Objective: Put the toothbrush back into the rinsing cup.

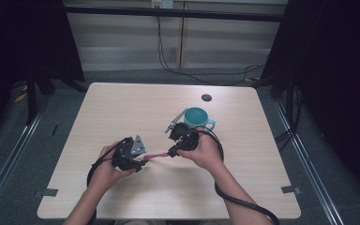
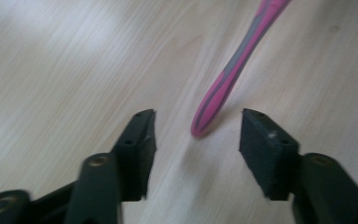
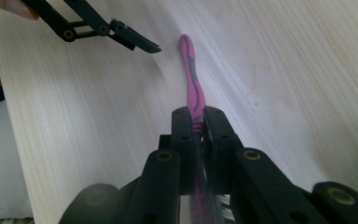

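Observation:
A pink toothbrush (image 1: 158, 155) with grey stripes lies nearly level just above the light wooden table (image 1: 122, 108), between the two hands. My right gripper (image 3: 199, 116) is shut on its middle; the pink handle (image 3: 191, 79) sticks out past the jaws. In the high view the right gripper (image 1: 172, 152) is at centre, and my left gripper (image 1: 143, 162) faces it from the left. In the left gripper view the jaws of the left gripper (image 2: 198, 135) stand apart on either side of the handle's rounded end (image 2: 228, 79), with a gap on each side. One left finger (image 3: 135, 41) shows beside the handle tip.
A teal mug (image 1: 198, 117) stands upright just behind the right hand, its handle to the right. A dark round grommet (image 1: 206, 97) sits in the tabletop farther back. Black cables trail from both grippers toward the table's near edge.

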The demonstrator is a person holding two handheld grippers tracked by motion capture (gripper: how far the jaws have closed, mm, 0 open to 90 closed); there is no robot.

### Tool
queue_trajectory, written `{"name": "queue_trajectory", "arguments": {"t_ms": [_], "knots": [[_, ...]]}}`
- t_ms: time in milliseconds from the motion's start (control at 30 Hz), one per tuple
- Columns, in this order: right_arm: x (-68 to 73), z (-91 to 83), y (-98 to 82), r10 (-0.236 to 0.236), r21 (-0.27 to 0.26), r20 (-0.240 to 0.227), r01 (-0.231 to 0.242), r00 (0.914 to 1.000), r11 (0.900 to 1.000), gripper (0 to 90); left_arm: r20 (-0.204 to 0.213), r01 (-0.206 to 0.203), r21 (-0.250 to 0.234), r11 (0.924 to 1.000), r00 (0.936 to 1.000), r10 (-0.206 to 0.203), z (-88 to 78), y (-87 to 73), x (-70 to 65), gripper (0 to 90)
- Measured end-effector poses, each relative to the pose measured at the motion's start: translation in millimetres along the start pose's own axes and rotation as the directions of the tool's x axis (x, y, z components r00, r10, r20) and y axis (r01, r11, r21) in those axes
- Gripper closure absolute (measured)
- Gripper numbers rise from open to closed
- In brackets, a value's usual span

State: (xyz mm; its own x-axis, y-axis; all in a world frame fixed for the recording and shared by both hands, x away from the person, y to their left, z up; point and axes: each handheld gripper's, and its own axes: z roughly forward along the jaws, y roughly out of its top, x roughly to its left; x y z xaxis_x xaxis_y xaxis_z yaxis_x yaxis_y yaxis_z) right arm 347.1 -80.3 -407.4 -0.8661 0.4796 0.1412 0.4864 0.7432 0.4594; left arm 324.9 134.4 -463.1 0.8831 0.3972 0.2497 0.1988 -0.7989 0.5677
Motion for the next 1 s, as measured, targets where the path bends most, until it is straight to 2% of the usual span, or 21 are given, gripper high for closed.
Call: {"name": "queue_trajectory", "arguments": {"t_ms": [100,133,167,200,233,267,300,400,433,500,600,667,733,900,1000], "knots": [[0.3,0.8,0.8,0.002,0.015,-0.003,-0.002,1.0000,1.000,84.0,0.021,-0.033,-0.003,0.9995,0.9993,0.033,5.3,4.1,-1.4,57.2],[0.4,1.0,1.2,0.003,0.017,-0.017,-0.002,0.9998,1.000,84.0,0.013,-0.022,-0.011,0.9997,0.9997,0.022,6.7,4.9,-0.6,59.5],[0.5,0.5,1.7,-0.003,0.004,-0.005,0.003,1.0000,1.000,84.0,0.021,-0.019,-0.018,0.9997,0.9996,0.019,7.0,5.5,-0.1,61.5],[0.7,-0.5,2.2,-0.009,0.005,-0.016,0.009,0.9998,1.000,84.0,0.022,-0.020,-0.015,0.9997,0.9996,0.020,7.2,5.9,-0.2,67.7],[1.3,-1.5,2.5,-0.009,0.007,-0.017,0.009,0.9998,1.000,84.0,0.020,-0.025,-0.012,0.9996,0.9995,0.025,7.9,6.2,-0.7,69.0],[1.2,-2.3,2.5,-0.010,0.006,-0.009,0.010,0.9999,1.000,84.0,0.035,-0.037,-0.004,0.9993,0.9987,0.037,7.7,6.8,-0.2,70.1],[0.5,-3.3,2.1,-0.014,0.012,-0.015,0.015,0.9998,1.000,83.9,0.046,-0.033,-0.004,0.9995,0.9984,0.033,7.4,6.9,0.5,77.2],[-1.1,-5.5,-0.3,-0.005,-0.004,-0.020,0.005,0.9998,1.000,83.9,0.058,-0.019,-0.015,0.9997,0.9981,0.020,4.7,7.2,2.2,90.0],[-1.8,-6.0,-1.0,-0.010,-0.010,-0.022,0.009,0.9997,1.000,83.9,0.056,-0.026,-0.011,0.9996,0.9981,0.026,2.8,8.2,2.2,90.0],[-2.1,-6.3,-3.3,-0.012,-0.022,-0.028,0.012,0.9995,1.000,83.9,0.078,-0.039,-0.006,0.9992,0.9962,0.039,1.2,10.7,0.8,90.0],[-2.4,-6.7,-4.4,-0.025,-0.020,-0.028,0.025,0.9993,0.999,83.9,0.056,-0.041,-0.001,0.9992,0.9976,0.041,1.4,12.4,0.2,90.0],[-2.1,-7.7,-4.2,-0.022,-0.003,-0.029,0.022,0.9993,1.000,83.9,0.051,-0.045,0.000,0.9990,0.9977,0.045,1.4,12.3,1.0,83.5],[-2.1,-10.3,-4.1,-0.023,-0.002,-0.016,0.023,0.9996,1.000,83.9,0.065,-0.032,-0.009,0.9994,0.9973,0.033,1.1,12.8,-0.2,70.8],[-3.0,-15.3,-2.9,-0.028,-0.020,-0.008,0.027,0.9996,0.999,83.9,0.060,-0.042,-0.005,0.9991,0.9973,0.042,3.1,15.2,-1.6,62.7],[-1.6,-18.0,-1.4,-0.035,-0.036,-0.015,0.035,0.9993,0.999,83.9,0.048,-0.042,-0.004,0.9991,0.9979,0.042,6.0,14.9,-2.3,62.0]]}}
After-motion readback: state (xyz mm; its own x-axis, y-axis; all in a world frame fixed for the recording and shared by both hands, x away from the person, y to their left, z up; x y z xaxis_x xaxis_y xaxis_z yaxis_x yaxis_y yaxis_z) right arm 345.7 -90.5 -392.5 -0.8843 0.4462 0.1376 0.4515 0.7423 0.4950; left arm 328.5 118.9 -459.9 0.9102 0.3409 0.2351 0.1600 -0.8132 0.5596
